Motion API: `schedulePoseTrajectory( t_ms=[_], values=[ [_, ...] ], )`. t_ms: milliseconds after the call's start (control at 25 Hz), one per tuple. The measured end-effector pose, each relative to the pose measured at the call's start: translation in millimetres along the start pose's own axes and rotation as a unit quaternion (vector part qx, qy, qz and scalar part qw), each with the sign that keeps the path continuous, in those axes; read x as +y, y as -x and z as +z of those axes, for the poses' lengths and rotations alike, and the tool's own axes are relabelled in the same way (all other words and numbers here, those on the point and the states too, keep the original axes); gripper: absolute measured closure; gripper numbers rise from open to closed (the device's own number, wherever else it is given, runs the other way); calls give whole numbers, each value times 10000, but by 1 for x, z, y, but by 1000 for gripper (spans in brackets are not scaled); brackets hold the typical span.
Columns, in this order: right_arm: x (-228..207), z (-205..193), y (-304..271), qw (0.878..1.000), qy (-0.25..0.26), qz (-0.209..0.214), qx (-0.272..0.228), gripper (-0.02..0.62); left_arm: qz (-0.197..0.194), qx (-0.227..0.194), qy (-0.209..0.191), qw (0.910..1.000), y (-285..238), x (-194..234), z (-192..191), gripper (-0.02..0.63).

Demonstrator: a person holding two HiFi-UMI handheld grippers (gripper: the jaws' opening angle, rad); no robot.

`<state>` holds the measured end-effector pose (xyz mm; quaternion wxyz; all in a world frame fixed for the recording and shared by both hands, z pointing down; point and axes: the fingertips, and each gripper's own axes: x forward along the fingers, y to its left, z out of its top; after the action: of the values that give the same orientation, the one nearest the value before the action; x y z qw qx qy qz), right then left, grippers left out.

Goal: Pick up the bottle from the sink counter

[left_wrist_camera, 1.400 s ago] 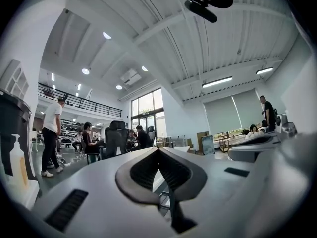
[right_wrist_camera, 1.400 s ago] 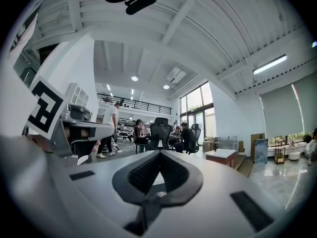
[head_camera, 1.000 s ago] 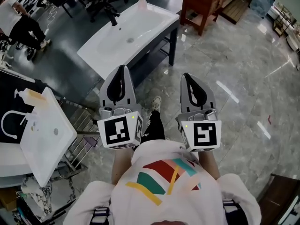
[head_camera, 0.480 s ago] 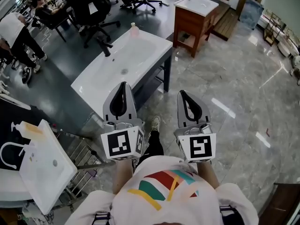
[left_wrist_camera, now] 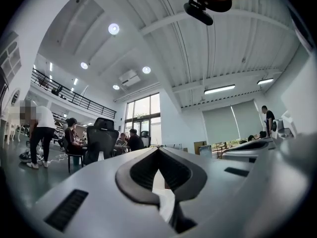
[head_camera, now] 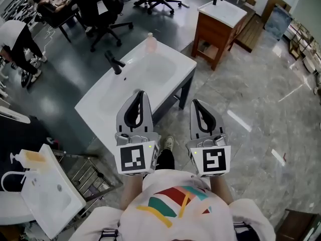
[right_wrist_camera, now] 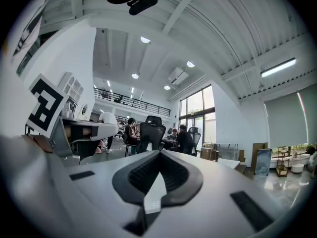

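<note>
A small pale pink bottle (head_camera: 150,43) stands upright at the far end of the white sink counter (head_camera: 95,109), beyond the black faucet (head_camera: 114,63). Both grippers are held side by side in front of the person's chest, well short of the bottle. My left gripper (head_camera: 141,93) hangs over the counter's near edge, shut and empty. My right gripper (head_camera: 194,103) is over the floor beside the counter, shut with nothing in it. In the left gripper view the left gripper (left_wrist_camera: 158,150) points level into the room with its jaws together; so does the right gripper (right_wrist_camera: 159,153) in its own view.
A wooden vanity (head_camera: 216,33) with its own basin stands at the back right. Black office chairs (head_camera: 103,8) and seated people are at the back left. A second white sink (head_camera: 50,195) with a soap bottle (head_camera: 25,157) lies at the bottom left. Grey marble floor spreads to the right.
The sink counter and bottle have come lower and nearer in the head view as the person stepped toward them. Both grippers stayed shut and side by side.
</note>
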<state>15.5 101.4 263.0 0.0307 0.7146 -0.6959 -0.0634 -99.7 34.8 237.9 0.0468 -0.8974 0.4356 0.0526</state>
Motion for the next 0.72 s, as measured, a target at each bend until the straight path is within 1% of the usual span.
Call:
schedulePoseTrajectory(
  t_ms=[120,240,360,480,560,640,720],
  values=[
    [-9,-3,-55,9998,-95,-4,150,584,60,58,-17,10000,-53,23,-7,588],
    [-21,0,-109,9998,179,79,39,584,113,73,-155,9998,-106,41,-15,588],
    [-32,0,-153,9997,228,61,56,584,25,137,-20,9999,-149,54,-23,588],
    [-39,-6,-186,9996,233,15,155,584,-23,73,56,10000,-178,62,-23,588],
    [-44,-10,-205,9996,199,-18,217,584,11,102,-63,9999,-192,68,-26,588],
    [-50,-9,-222,9998,93,-17,180,584,74,162,-123,9998,-205,72,-29,588],
    [-56,-9,-234,9999,39,45,128,584,107,223,-42,9997,-215,74,-34,588]
  ],
)
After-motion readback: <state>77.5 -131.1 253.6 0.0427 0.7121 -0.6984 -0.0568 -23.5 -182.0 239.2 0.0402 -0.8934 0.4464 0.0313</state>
